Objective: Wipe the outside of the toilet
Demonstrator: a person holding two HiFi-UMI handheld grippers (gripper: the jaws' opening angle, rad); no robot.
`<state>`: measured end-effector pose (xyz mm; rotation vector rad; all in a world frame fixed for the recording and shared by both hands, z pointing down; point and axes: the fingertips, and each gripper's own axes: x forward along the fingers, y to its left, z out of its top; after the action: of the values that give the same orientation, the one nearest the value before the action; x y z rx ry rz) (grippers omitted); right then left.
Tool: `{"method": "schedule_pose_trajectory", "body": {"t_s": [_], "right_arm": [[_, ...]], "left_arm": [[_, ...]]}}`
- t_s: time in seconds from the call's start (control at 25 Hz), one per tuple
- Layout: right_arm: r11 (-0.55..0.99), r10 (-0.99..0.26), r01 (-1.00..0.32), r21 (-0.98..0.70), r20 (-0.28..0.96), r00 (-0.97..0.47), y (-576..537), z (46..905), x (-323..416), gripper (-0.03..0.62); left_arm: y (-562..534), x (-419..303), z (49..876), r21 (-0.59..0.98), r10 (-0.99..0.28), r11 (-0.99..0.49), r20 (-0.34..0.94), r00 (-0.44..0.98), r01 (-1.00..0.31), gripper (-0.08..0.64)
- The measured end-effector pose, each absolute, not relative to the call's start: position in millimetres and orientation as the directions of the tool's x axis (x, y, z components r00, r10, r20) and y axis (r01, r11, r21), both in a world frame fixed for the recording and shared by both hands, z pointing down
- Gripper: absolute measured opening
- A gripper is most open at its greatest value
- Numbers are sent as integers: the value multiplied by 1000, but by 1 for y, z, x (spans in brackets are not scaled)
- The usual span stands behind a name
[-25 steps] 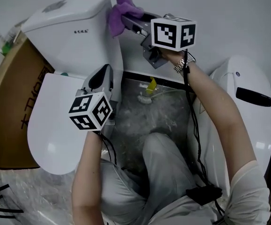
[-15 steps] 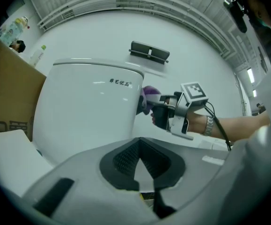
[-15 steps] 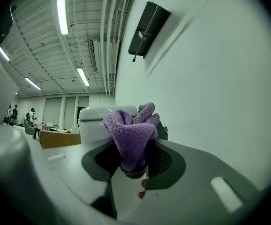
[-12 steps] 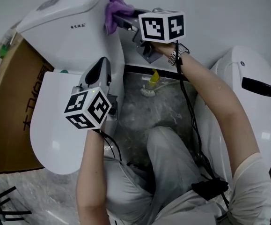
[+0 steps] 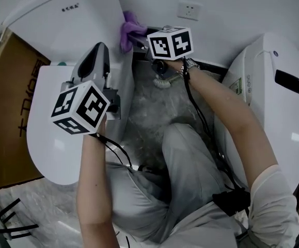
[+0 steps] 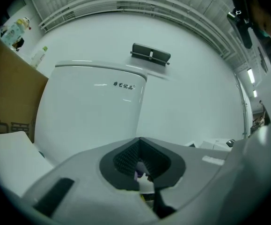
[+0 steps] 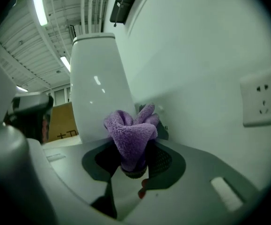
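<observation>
Fingers of the right gripper (image 7: 134,167) clamped a fluffy purple cloth (image 7: 130,137) at the rear corner of the white ceramic toilet tank (image 7: 98,88). The left gripper (image 6: 142,168) faced the tank front, fingers together, empty.

A small dark brand mark is printed on the toilet tank (image 5: 82,27) and large characters on the cardboard box (image 5: 10,87); neither can be read.

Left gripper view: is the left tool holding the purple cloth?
No, the left tool has its jaws together on nothing; the purple cloth is pinched in the right tool.
</observation>
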<state>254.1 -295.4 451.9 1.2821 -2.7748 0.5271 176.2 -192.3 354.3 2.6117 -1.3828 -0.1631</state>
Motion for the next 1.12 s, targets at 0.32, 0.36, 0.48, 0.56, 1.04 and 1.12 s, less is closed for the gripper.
{"method": "schedule_pose_trajectory", "body": {"t_s": [0.32, 0.36, 0.48, 0.56, 1.04, 1.12], "right_arm": [[557, -704, -758, -340, 291, -648, -270, 563, 242, 141], [556, -705, -751, -356, 276, -653, -267, 563, 240, 140], [573, -688, -721, -389, 251, -681, -251, 564, 230, 140], [610, -668, -711, -350, 255, -699, -237, 568, 222, 140], [632, -707, -723, -279, 174, -685, -179, 558, 193, 138], [623, -724, -731, -278, 149, -673, -165, 554, 187, 137]], "left_arm": [[-185, 177, 363, 87, -836, -542, 48, 547, -836, 6], [-182, 176, 361, 91, -841, -534, 45, 539, -841, 6], [-164, 170, 342, 146, -857, -509, 11, 516, -848, 6], [-142, 164, 318, 123, -867, -495, -11, 498, -860, 6], [-23, 120, 315, 69, -919, -394, 1, 395, -917, 6], [-2, 104, 337, 4, -937, -348, 37, 348, -937, 6]]}}
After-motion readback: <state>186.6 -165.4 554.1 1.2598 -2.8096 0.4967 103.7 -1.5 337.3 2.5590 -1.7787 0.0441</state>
